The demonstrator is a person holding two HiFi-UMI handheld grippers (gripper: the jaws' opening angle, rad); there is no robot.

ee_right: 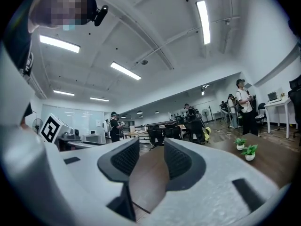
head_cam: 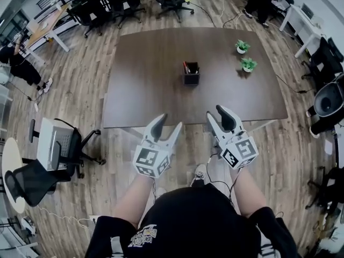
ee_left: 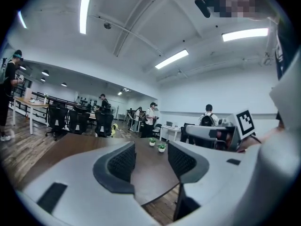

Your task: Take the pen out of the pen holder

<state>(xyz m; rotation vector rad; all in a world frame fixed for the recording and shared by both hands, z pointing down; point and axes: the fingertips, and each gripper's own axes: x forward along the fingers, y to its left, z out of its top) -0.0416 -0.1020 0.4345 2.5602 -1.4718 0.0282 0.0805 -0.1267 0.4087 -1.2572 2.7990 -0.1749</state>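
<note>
The pen holder (head_cam: 191,74) was a small dark square cup, open on top, sitting upright near the middle of the brown table (head_cam: 150,90). The pens (head_cam: 186,67) stood bunched in its left side. One looked reddish, but they were too small to count properly.

So, counts: one holder, one table, and two little potted plants (head_cam: 242,47) in white pots near the table's far right, close together but apart from the holder.

There were two grippers, both at the near edge of the table and well short of the holder. The left gripper (head_cam: 170,121) had its jaws spread with only tabletop showing between them. Same for the right gripper (head_cam: 216,113), which was released and holding nothing.
</note>
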